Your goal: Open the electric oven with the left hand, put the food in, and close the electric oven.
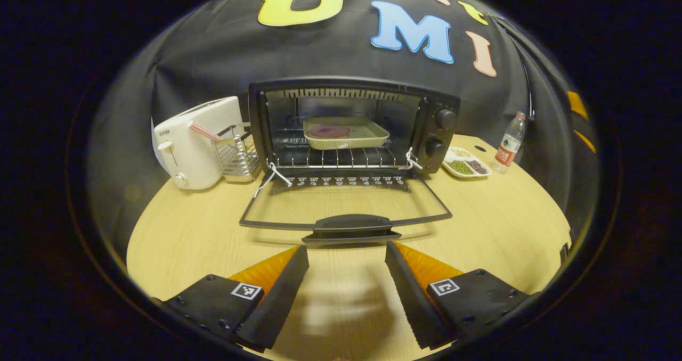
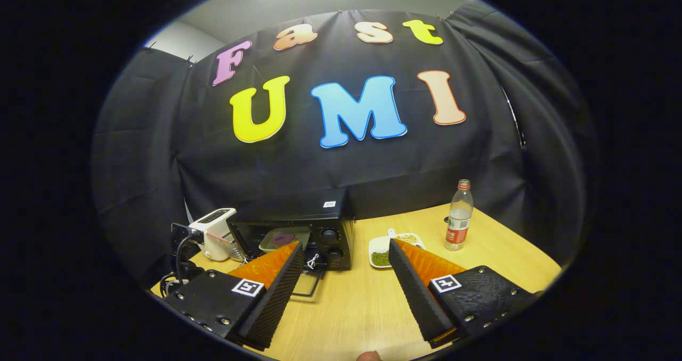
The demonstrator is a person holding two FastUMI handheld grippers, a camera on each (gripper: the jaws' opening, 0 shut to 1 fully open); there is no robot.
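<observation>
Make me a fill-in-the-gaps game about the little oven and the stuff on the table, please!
1. The oven door is folded down, so the oven is ____.
2. The tray with the food rests on the ____ inside the oven.
3. Both fingers of the left gripper are spread apart, so it is ____.
4. The white toaster stands on the oven's ____ side in the left gripper view.

Missing words: open; rack; open; left
</observation>
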